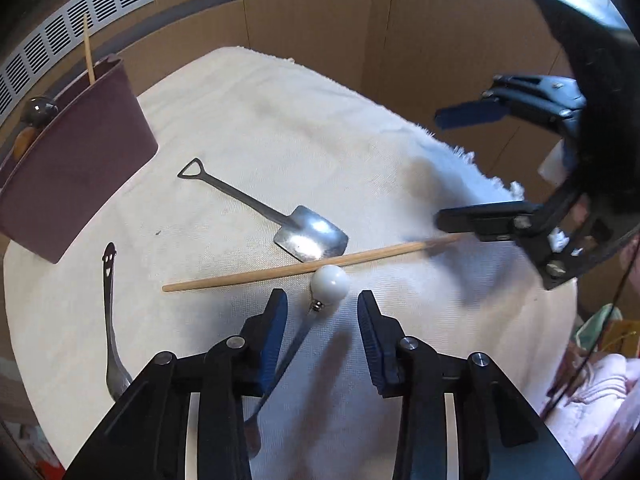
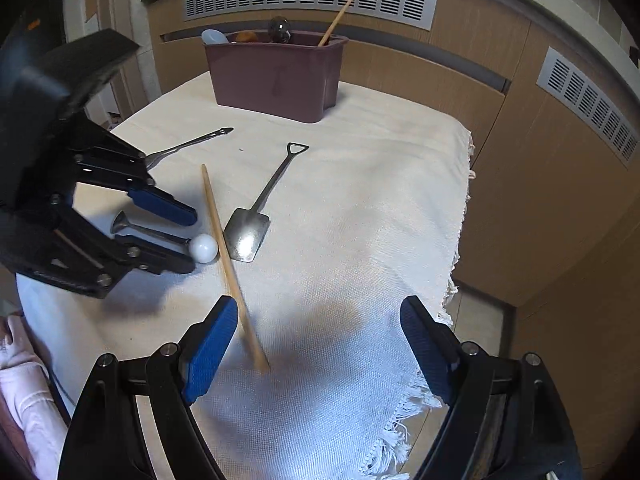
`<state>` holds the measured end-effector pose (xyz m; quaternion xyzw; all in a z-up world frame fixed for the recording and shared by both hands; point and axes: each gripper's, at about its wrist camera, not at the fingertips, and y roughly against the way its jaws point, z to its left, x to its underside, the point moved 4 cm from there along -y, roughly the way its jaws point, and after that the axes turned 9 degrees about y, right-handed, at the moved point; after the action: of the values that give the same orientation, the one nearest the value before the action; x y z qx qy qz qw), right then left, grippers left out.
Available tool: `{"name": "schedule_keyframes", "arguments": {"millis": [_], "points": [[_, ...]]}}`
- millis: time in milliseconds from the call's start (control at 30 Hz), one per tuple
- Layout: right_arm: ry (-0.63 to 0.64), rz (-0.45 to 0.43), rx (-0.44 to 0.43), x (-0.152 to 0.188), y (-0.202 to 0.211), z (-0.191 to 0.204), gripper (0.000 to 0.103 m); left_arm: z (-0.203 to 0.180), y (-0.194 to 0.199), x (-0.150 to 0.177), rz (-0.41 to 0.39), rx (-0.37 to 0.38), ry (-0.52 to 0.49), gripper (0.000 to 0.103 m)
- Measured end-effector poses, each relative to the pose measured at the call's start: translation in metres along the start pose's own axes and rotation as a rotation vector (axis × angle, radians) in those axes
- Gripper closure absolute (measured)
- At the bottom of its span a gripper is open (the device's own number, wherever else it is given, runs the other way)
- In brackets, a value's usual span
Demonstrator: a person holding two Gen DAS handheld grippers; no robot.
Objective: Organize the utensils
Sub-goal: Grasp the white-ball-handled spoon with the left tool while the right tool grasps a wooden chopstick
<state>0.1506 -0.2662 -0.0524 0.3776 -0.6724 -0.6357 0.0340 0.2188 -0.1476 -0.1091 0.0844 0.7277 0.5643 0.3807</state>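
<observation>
Left gripper pitched down over the metal utensil with a white ball end, jaws part-open and straddling its stem, pads not touching. Right gripper spread wide, nothing held, above the near end of the light wooden chopstick lying on the cream cloth-covered table. Small steel shovel-shaped spoon mid-table. Maroon plastic bin at the far edge.
</observation>
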Motion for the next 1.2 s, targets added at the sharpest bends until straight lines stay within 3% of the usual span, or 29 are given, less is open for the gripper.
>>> {"name": "schedule_keyframes", "arguments": {"millis": [133, 200, 267, 333, 500, 567, 633, 733, 900, 1000, 1067, 1100, 1200], "points": [[-0.002, -0.016, 0.029, -0.007, -0.005, -0.002, 0.022, -0.001, -0.011, -0.002, 0.013, -0.002, 0.039, 0.066], [-0.012, -0.025, 0.025, -0.012, -0.005, -0.003, 0.022, -0.002, -0.01, -0.003, -0.012, -0.002, 0.047, 0.08], [-0.018, -0.042, 0.021, -0.019, -0.004, -0.001, 0.022, 0.005, -0.004, -0.003, -0.033, 0.008, 0.088, 0.08], [-0.021, -0.06, 0.005, -0.027, -0.005, 0.002, 0.022, 0.028, 0.012, -0.005, -0.08, 0.026, 0.173, 0.08], [-0.004, -0.048, -0.096, -0.053, -0.026, 0.024, 0.022, 0.102, 0.063, 0.008, -0.226, -0.053, 0.418, 0.081], [0.025, -0.035, -0.144, -0.064, -0.037, 0.04, 0.029, 0.126, 0.082, 0.017, -0.28, -0.092, 0.494, 0.08], [0.057, -0.011, -0.184, -0.072, -0.048, 0.056, 0.051, 0.14, 0.093, 0.025, -0.318, -0.109, 0.538, 0.081], [0.1, 0.026, -0.251, -0.085, -0.063, 0.077, 0.057, 0.155, 0.104, 0.031, -0.37, -0.114, 0.596, 0.081], [0.122, 0.1, -0.235, -0.091, -0.089, 0.086, 0.074, 0.164, 0.111, 0.043, -0.406, -0.089, 0.637, 0.08], [0.138, 0.101, -0.216, -0.091, -0.091, 0.088, 0.076, 0.159, 0.11, 0.043, -0.411, -0.08, 0.632, 0.08], [0.153, 0.106, -0.197, -0.089, -0.09, 0.092, 0.085, 0.158, 0.111, 0.045, -0.413, -0.077, 0.625, 0.08], [0.158, 0.108, -0.195, -0.088, -0.09, 0.093, 0.096, 0.157, 0.112, 0.045, -0.415, -0.076, 0.623, 0.08], [0.156, 0.111, -0.163, -0.087, -0.083, 0.093, 0.098, 0.154, 0.113, 0.045, -0.418, -0.067, 0.622, 0.08]]}}
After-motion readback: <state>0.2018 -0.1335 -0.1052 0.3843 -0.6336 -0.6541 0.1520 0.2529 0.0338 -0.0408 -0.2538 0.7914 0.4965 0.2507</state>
